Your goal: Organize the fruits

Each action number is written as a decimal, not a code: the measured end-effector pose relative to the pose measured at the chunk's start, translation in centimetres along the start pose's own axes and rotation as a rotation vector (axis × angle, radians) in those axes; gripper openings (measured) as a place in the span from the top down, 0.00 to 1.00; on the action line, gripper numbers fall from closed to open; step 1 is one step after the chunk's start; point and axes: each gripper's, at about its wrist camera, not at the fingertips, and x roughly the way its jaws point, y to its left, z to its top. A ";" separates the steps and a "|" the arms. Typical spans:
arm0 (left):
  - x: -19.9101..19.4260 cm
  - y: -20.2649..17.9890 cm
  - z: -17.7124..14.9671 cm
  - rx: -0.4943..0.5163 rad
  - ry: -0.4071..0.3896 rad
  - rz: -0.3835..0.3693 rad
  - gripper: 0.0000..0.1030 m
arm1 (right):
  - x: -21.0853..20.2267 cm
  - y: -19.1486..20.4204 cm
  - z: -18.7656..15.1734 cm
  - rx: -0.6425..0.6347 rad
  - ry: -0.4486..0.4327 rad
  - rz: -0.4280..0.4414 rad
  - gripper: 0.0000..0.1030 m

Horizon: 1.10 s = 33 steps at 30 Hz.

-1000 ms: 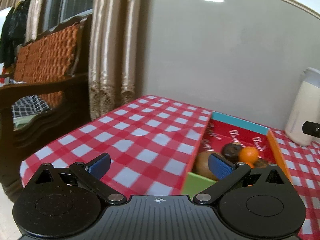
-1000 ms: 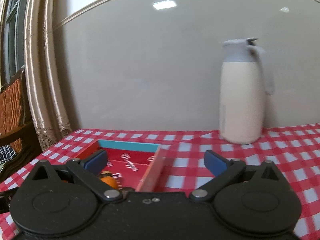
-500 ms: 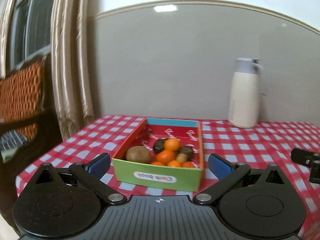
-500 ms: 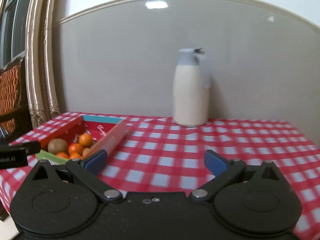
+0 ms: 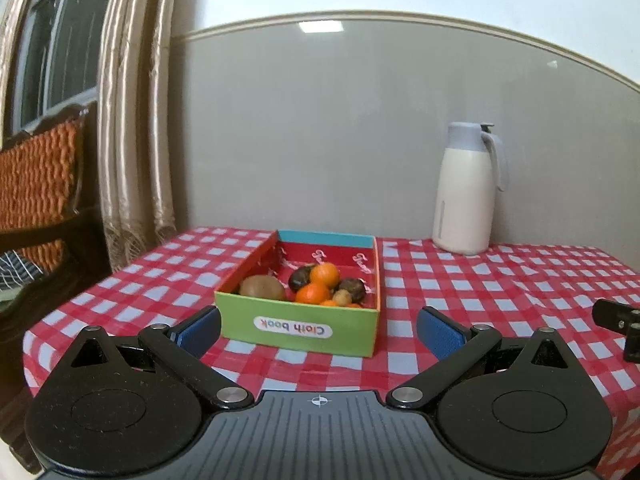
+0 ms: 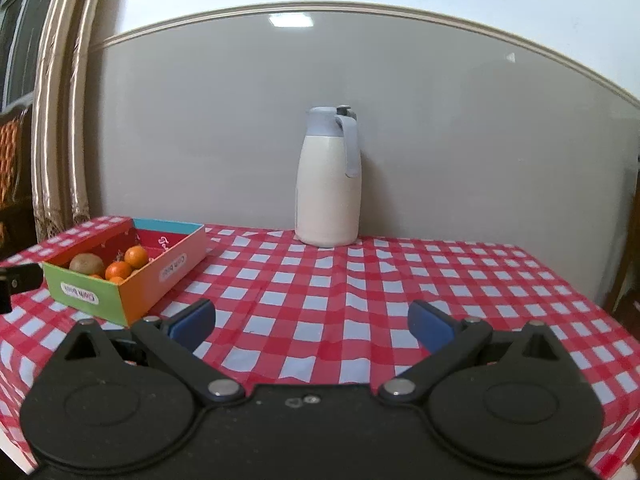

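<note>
A colourful cardboard box (image 5: pixel 296 330) with a green front stands on the red-checked table (image 5: pixel 460 300). Inside lie a brown kiwi (image 5: pixel 263 287), oranges (image 5: pixel 325 274), and dark fruits (image 5: pixel 301 278). My left gripper (image 5: pixel 319 334) is open and empty, held just in front of the box. In the right wrist view the same box (image 6: pixel 120 276) sits at the far left, with the kiwi (image 6: pixel 87 263) and an orange (image 6: pixel 136 256) showing. My right gripper (image 6: pixel 311 325) is open and empty over bare cloth, to the right of the box.
A white thermos jug (image 6: pixel 328 178) with a grey lid stands at the back against the wall, also in the left wrist view as the jug (image 5: pixel 466 190). A wooden chair with an orange cushion (image 5: pixel 36 188) and curtains (image 5: pixel 136 128) lie left of the table.
Both grippers have pulled back and swung, so the box now sits centred ahead of the left gripper and far left of the right one. Both stay open.
</note>
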 end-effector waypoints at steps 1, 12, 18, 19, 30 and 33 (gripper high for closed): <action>0.1 0.0 -0.1 0.000 0.000 -0.001 0.00 | -0.2 0.3 0.0 -0.013 -0.007 -0.004 0.00; 0.0 0.4 -0.2 -0.014 -0.007 -0.005 0.00 | -0.1 1.1 0.2 -0.041 -0.012 -0.014 0.00; 0.0 0.2 -0.3 -0.007 -0.006 -0.005 0.00 | -0.1 0.9 0.1 -0.028 -0.010 -0.015 0.00; 0.0 0.2 -0.3 -0.006 -0.006 -0.005 0.00 | -0.1 0.9 0.1 -0.028 -0.010 -0.016 0.00; 0.1 0.1 -0.3 -0.006 -0.002 -0.005 0.00 | -0.1 0.8 0.1 -0.027 -0.009 -0.014 0.00; 0.2 0.2 -0.3 -0.005 -0.003 -0.005 0.00 | 0.0 0.9 0.1 -0.028 -0.009 -0.014 0.00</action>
